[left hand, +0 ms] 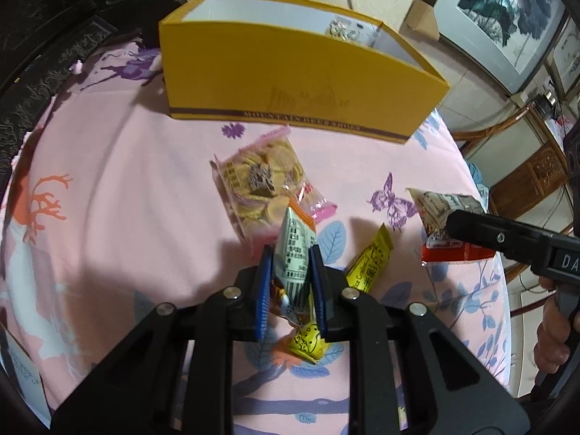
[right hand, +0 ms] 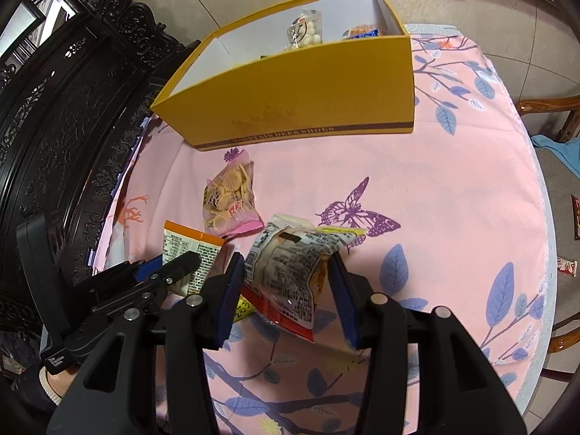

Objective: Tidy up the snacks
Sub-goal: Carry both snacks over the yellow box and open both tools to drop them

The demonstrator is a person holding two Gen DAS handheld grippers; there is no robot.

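My left gripper [left hand: 290, 257] is shut on a pale green snack packet with an orange top [left hand: 294, 250], held above the pink cloth. It shows in the right wrist view [right hand: 192, 253] too. My right gripper [right hand: 286, 264] is shut on a white and red snack packet [right hand: 286, 275], also visible in the left wrist view [left hand: 440, 217]. A clear pink bag of round biscuits [left hand: 261, 188] lies on the cloth ahead. Yellow snack bars [left hand: 369, 261] lie near my left fingers. The open yellow box [left hand: 290, 72] stands at the far side and holds several snacks [right hand: 304, 32].
The round table wears a pink floral cloth [right hand: 435, 199]. Dark carved furniture [right hand: 72, 108] stands left. A wooden chair [right hand: 543, 108] is at the right, small packets [right hand: 567, 266] lie beyond the table edge. Framed pictures [left hand: 500, 11] lean on the wall.
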